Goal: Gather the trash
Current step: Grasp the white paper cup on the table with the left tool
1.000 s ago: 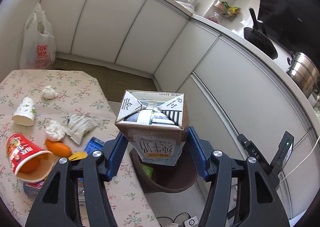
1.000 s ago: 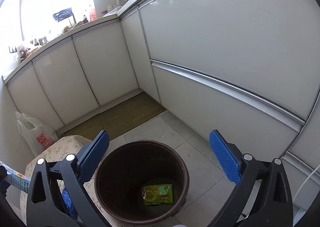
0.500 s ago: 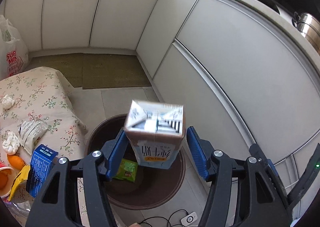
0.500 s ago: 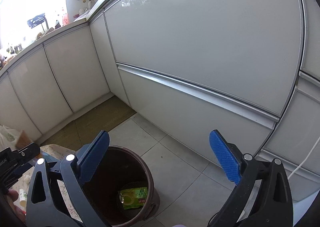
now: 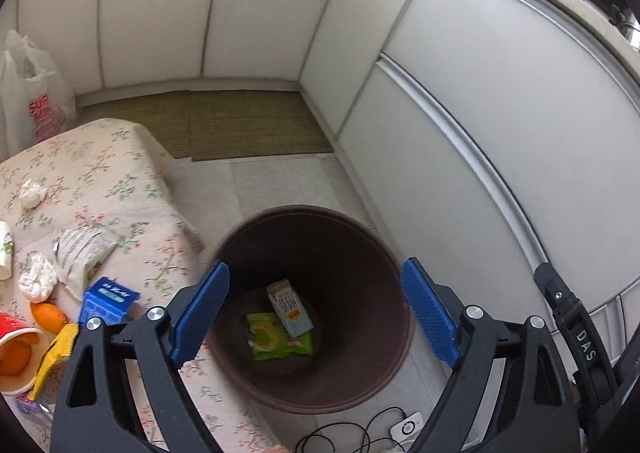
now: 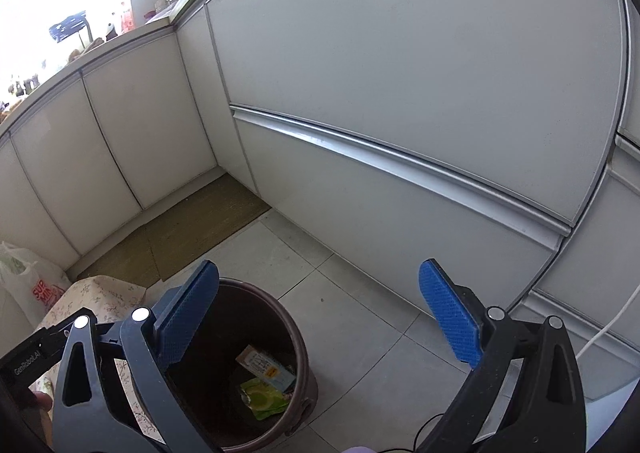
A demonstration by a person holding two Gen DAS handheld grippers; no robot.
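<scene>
Left gripper (image 5: 314, 313), seen from its own wrist camera: the blue pads (image 5: 200, 311) stand wide apart with nothing between them, positioned above the brown trash bin (image 5: 372, 253). The milk carton (image 5: 290, 307) lies on the bin's floor, resting partly across a green wrapper (image 5: 276, 343). Right gripper (image 6: 320, 317): jaws likewise spread wide and empty, held over the floor tiles just beside the bin (image 6: 298, 333).

The left wrist view alone shows the table with the floral cloth (image 5: 120, 181) next to the bin, carrying the uncollected litter: two crumpled tissues (image 5: 32, 193), a white snack bag (image 5: 82, 251), a blue box (image 5: 106, 299), an orange (image 5: 48, 317), a red paper cup (image 5: 16, 357), a yellow wrapper (image 5: 56, 353) and, at the frame edge, a white cup (image 5: 5, 255).

The right wrist view alone shows the bright window and cluttered countertop (image 6: 100, 41). It also shows the carton (image 6: 266, 367) and wrapper (image 6: 264, 397) from a lower angle. Both views include the white plastic bag (image 5: 36, 101) and the woven mat (image 5: 240, 121) along the cabinets.
</scene>
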